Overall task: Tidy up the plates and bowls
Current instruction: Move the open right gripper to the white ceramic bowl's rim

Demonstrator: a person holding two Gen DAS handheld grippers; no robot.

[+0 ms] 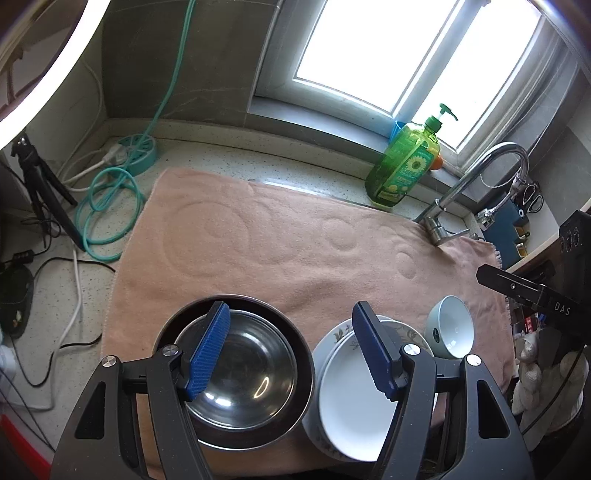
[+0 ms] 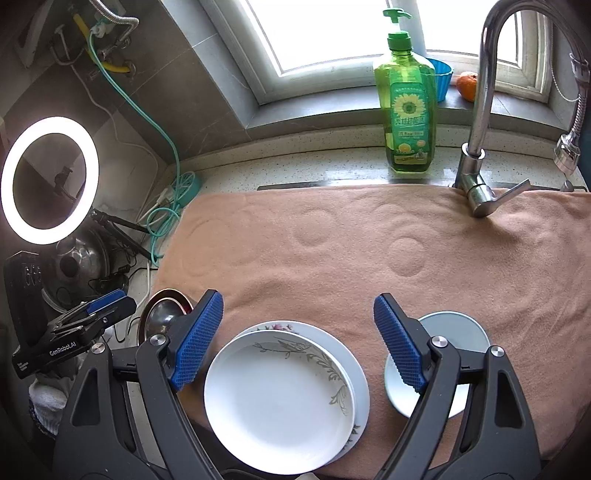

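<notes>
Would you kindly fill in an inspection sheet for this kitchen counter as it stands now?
Surface: pink towel spread over speckled counter.
Job's things: steel bowl nested in dark pan; two stacked plates; small white bowl beside them.
Clutter: green soap bottle, blue cup, orange.
Grippers: left claw open, right claw open, both empty.
Cables: teal hose, white cord.
Surroundings: faucet, window, ring light.

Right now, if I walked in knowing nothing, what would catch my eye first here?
Probably the pink towel spread over the counter, with dishes lined along its near edge: a steel bowl at left, stacked white plates in the middle, a small pale bowl at right. Behind stands a bright green soap bottle beside the chrome faucet.
</notes>
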